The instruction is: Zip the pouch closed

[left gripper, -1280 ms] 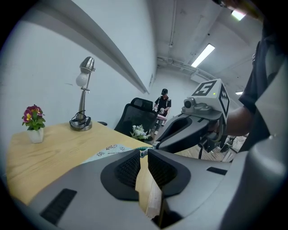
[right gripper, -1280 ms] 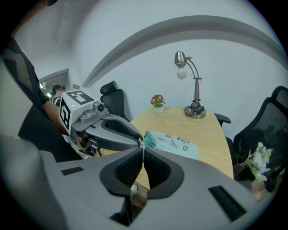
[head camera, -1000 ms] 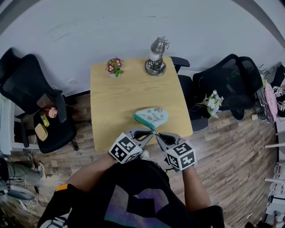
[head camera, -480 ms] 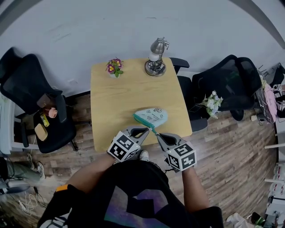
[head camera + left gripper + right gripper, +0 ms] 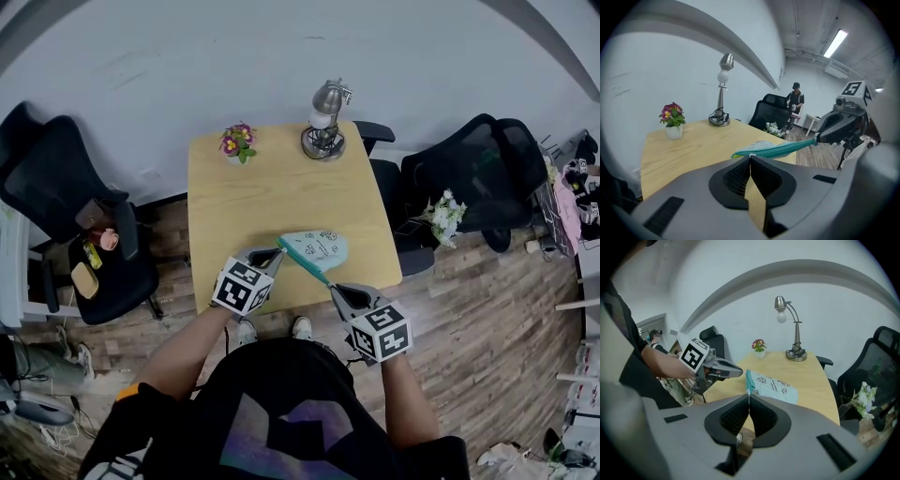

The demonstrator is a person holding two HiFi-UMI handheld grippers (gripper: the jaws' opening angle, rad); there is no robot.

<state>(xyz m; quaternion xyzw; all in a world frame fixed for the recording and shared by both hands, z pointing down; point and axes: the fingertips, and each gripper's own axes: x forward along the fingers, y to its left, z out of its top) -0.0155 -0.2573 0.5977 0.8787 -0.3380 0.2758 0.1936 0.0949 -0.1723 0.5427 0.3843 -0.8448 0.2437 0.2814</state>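
Note:
A teal pouch (image 5: 319, 247) with a white printed side lies near the front edge of the wooden table (image 5: 262, 202). Its zip edge is stretched taut between my two grippers. My left gripper (image 5: 278, 251) is shut on the zip pull at the pouch's left end; in the left gripper view the pouch (image 5: 780, 148) runs from my left gripper's tips (image 5: 750, 156) to the right gripper (image 5: 836, 129). My right gripper (image 5: 330, 281) is shut on the pouch's near right end. In the right gripper view, the pouch (image 5: 776, 386) starts right at that gripper's tips (image 5: 749, 393), and the left gripper (image 5: 723, 370) sits beyond its far corner.
A silver desk lamp (image 5: 323, 122) and a small pot of flowers (image 5: 236, 142) stand at the table's far edge. Black office chairs (image 5: 66, 202) (image 5: 469, 173) flank the table. White flowers (image 5: 447, 216) sit at the right, and a person (image 5: 794, 101) stands far off.
My left gripper has slid left along the zip edge, away from the right gripper, and the edge is now drawn out straight. The right gripper has stayed put.

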